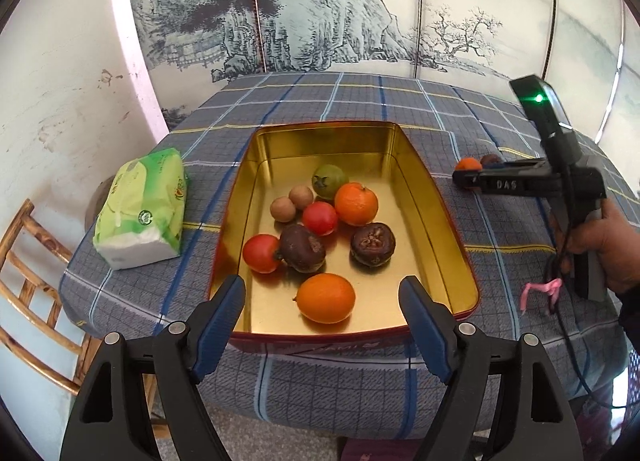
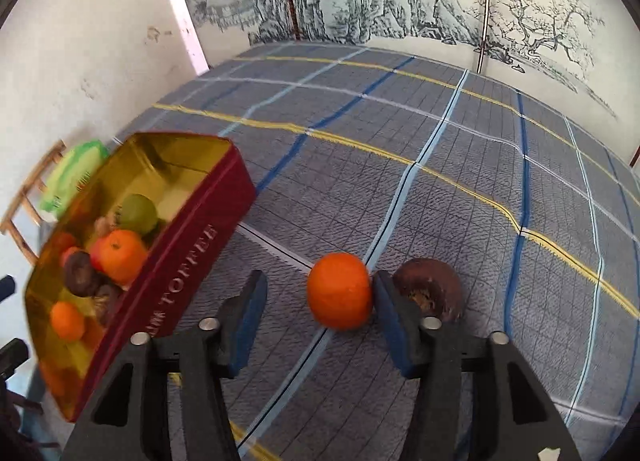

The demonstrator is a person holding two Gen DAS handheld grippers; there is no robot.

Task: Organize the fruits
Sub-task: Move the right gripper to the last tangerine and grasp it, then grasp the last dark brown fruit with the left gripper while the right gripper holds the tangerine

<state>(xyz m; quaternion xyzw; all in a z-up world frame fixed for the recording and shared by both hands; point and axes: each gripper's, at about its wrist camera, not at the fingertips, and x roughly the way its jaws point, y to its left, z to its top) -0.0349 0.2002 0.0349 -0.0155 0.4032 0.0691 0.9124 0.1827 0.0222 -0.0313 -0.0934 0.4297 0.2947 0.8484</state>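
Observation:
A red tin with a gold inside [image 1: 256,165] sits on the checked tablecloth and holds several fruits: oranges, red ones, brown ones, a green one. My left gripper [image 1: 322,301] is open and empty above the tin's near edge, over an orange [image 1: 326,298]. My right gripper [image 2: 320,297] is open around a loose orange [image 2: 339,291] on the cloth, its right finger between that orange and a dark brown fruit [image 2: 434,289]. The tin [image 2: 192,257] lies to its left. The right gripper [image 1: 466,177] also shows in the left wrist view beside the orange [image 1: 469,163].
A green tissue pack [image 1: 142,209] lies left of the tin. A wooden chair [image 1: 28,289] stands at the table's left edge. A painted screen [image 1: 320,5] rises behind the table. A cable and pink tie [image 1: 542,289] hang by the right hand.

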